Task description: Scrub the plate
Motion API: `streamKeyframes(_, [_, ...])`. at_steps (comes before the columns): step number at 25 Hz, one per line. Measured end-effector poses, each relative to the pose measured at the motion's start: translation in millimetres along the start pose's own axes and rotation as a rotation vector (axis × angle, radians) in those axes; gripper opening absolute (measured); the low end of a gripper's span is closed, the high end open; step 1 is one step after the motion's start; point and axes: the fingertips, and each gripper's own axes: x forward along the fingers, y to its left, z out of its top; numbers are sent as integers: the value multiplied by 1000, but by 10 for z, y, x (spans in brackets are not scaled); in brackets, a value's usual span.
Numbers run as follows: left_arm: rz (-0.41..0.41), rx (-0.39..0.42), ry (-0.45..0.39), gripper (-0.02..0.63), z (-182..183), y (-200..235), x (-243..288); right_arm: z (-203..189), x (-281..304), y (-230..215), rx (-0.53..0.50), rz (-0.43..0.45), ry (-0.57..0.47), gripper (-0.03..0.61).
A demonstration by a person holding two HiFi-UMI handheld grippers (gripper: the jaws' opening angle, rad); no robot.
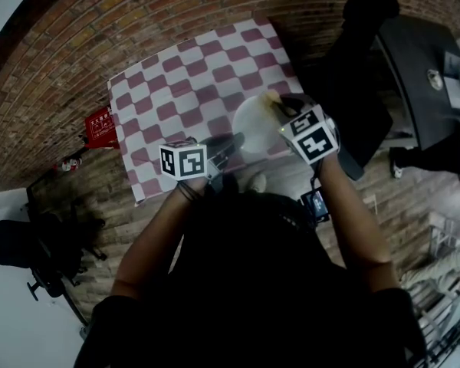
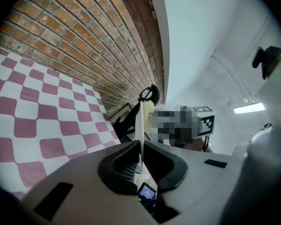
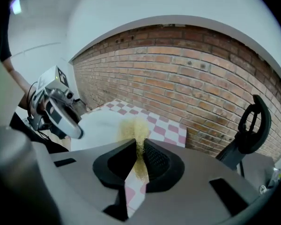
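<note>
Fingers of left gripper pinch plate — those of right gripper clamp yellow scrubber; red sign illegible.

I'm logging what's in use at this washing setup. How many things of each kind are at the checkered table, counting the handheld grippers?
plate: 1
yellow scrubber: 1
grippers: 2, the left gripper and the right gripper
checkered tablecloth: 1
Total: 5
</note>
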Motion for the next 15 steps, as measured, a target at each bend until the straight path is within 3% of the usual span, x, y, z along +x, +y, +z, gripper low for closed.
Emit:
streamKeyframes(5, [-18, 1, -2, 28, 75, -72, 77, 337, -25, 311, -56, 46, -60, 44])
streamKeyframes(9, [-2, 1, -30, 25, 167, -14, 45, 387, -39, 629, -75, 110, -72, 44])
streamKeyframes(15, [-15, -29, -161, 20, 501, -33, -97, 194, -5, 839, -50, 162, -40, 44])
